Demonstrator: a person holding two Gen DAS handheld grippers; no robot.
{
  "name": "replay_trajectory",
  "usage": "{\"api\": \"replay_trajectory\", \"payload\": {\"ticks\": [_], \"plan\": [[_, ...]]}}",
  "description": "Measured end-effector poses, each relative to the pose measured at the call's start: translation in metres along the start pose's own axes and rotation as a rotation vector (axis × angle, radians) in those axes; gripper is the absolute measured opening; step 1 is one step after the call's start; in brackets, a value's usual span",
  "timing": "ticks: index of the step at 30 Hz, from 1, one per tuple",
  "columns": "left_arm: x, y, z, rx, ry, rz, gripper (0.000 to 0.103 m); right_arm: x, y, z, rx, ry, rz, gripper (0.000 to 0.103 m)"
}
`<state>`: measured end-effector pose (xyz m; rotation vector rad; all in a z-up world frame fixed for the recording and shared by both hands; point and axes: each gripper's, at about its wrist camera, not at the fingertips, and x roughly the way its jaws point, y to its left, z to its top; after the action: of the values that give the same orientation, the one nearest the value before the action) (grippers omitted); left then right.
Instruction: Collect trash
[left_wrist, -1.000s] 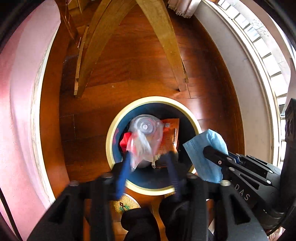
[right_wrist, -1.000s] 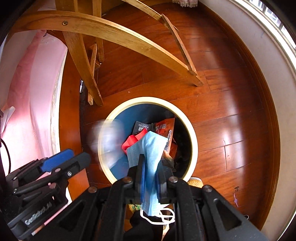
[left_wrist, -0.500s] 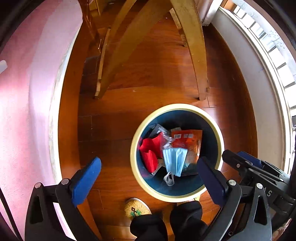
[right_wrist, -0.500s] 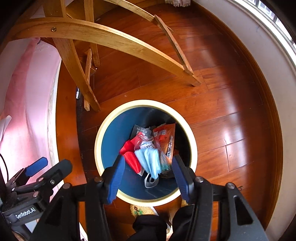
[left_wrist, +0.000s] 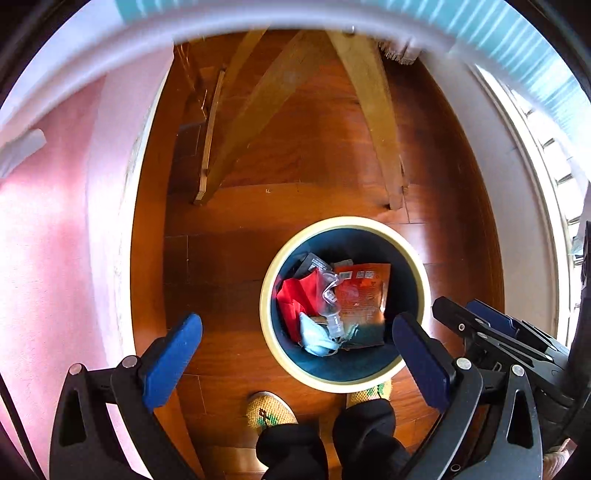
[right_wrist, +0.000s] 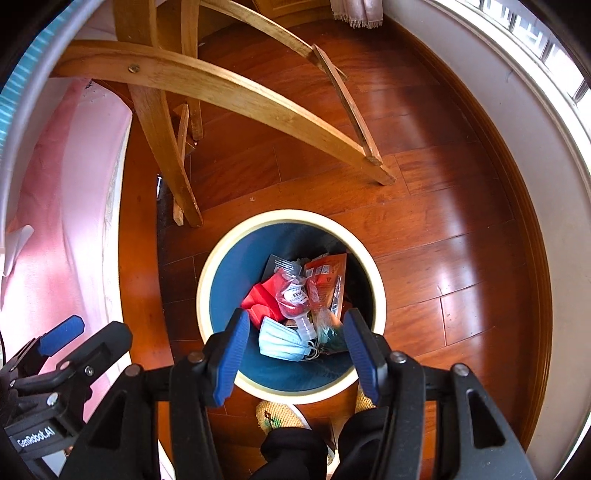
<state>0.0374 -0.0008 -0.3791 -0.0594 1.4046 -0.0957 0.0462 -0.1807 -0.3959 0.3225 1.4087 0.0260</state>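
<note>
**Spotter:** What's under you?

**Operator:** Polished wooden floor (right_wrist: 461, 229), the legs of a wooden chair (right_wrist: 221, 92) ahead, and a pink cloth (left_wrist: 48, 236) hanging at my left. Right beneath me stands the round bin (right_wrist: 218, 266), cream rim, dark blue inside.

**Spotter:** And the trash?

**Operator:** All of it that I can see lies in the bin: a pale blue face mask (right_wrist: 282, 341) nearest me, a clear plastic bottle (right_wrist: 295, 295) over it, a red wrapper (left_wrist: 297, 297) to the left, an orange packet (left_wrist: 364, 295) to the right.

**Spotter:** Anything in your jaws?

**Operator:** Nothing. My left hand-held gripper (left_wrist: 297, 363) is spread as wide as it goes, off to the bin's left side. My right hand-held gripper (right_wrist: 297, 354) stands partly open above the bin, with the mask showing far below between its blue pads (right_wrist: 231, 354), untouched.

**Spotter:** So which step?

**Operator:** I judge the drop as done. Next I'd lift both clear of the rim and look around for more rubbish; none shows on the floor here.

**Spotter:** Mind the person's slippers (right_wrist: 280, 415).

**Operator:** Yes, they're just beside the bin.
</note>
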Motion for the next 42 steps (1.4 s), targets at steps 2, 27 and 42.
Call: {"api": "replay_trajectory", "payload": {"ticks": [2,27,42], "plan": [[-0.009,-0.001,0.000,-0.003,-0.005,0.001,0.102,-0.008,0.002,0.000,-0.003,-0.005,0.000,0.054],[-0.210,-0.017,0.035,-0.060,-0.202,-0.012,0.102,-0.215,0.048,0.024,-0.057,-0.185,0.050,0.054],[-0.342,-0.025,0.049,-0.100,-0.278,0.018,0.102,-0.348,0.087,0.045,-0.195,-0.266,0.027,0.056]]}}
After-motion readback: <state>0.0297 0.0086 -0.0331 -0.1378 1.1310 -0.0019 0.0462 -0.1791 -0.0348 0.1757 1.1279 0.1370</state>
